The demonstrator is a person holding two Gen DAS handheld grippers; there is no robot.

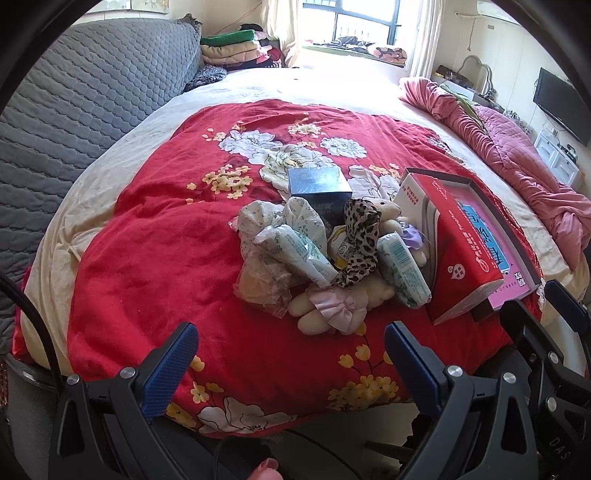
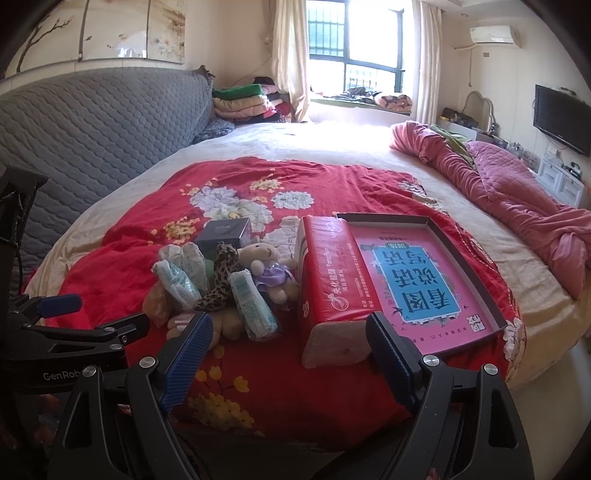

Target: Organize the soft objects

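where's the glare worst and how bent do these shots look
Left wrist view: the window is blown out, washing the far bedsheet; edges curve strongly. Right wrist view: same window glare, milder; the headboard bows, and the pile stays sharp.

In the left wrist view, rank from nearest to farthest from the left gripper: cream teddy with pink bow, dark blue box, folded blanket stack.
From the left gripper:
1. Cream teddy with pink bow, just ahead on the red quilt.
2. Dark blue box, behind the pile.
3. Folded blanket stack, far corner by the window.
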